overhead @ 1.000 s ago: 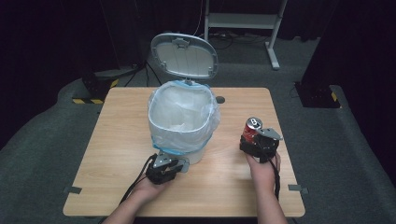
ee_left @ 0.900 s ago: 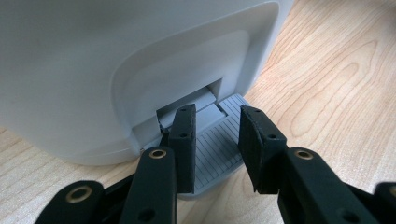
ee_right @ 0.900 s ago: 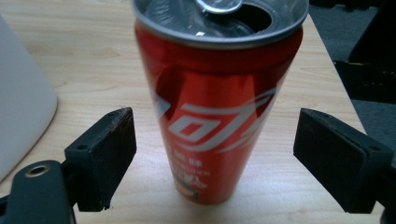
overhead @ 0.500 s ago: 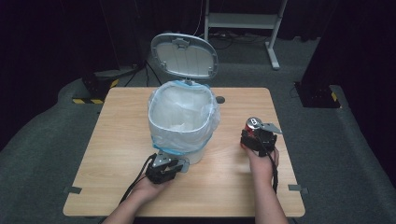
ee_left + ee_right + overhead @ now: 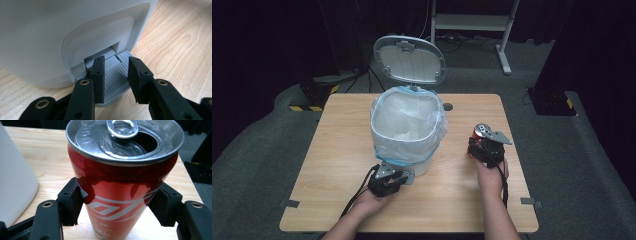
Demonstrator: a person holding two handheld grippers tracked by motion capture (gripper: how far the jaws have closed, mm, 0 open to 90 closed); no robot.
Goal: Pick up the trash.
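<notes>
Red can (image 5: 120, 195), opened at the top with its ring pull up, stands pinched at the waist by the right hand-held gripper (image 5: 117, 205); its jaws have just been closing, and both pads now press the can's sides, denting the wall inward. In the high view this hand-held gripper (image 5: 486, 149) sits to the right of the white bin (image 5: 408, 131), well apart from it, with the can's silver top (image 5: 482, 131) showing just beyond the gripper body.

On the near side of the bin, the left hand-held gripper (image 5: 388, 179) lies low against the bin's base. Its own view shows the jaws part-way apart and pressing down on the ribbed grey pedal (image 5: 115, 77) that sticks out of the bin's foot, not clamped around anything.

At the bin's far side the lid (image 5: 409, 58) stands raised, and a clear plastic liner (image 5: 432, 142) is folded over the bin's rim. All of this rests on the wooden table (image 5: 337, 145), with the bin near its middle.
</notes>
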